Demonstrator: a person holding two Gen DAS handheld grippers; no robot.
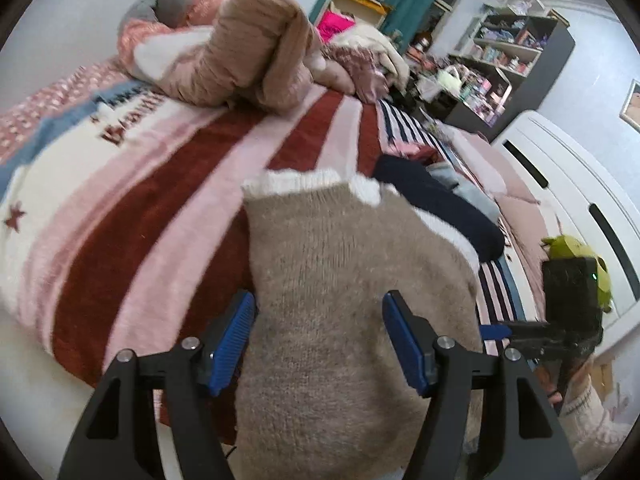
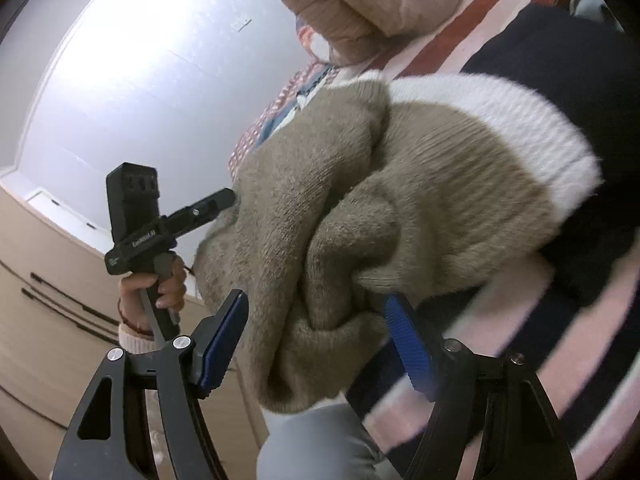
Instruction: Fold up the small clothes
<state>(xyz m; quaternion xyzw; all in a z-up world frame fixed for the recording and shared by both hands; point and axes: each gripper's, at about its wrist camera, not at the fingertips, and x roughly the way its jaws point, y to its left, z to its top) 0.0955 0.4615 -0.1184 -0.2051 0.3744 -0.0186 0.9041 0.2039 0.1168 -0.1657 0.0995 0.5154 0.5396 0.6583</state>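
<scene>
Both grippers, left and right, gape wide with the sweater loose between their pads at the bed edge. Probably half overhanging; it could slide off unclamped.

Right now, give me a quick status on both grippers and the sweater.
Left gripper open, straddling the tan sweater. Right gripper open at its bunched edge. Sweater overhangs the striped blanket; navy garment lies alongside.
</scene>
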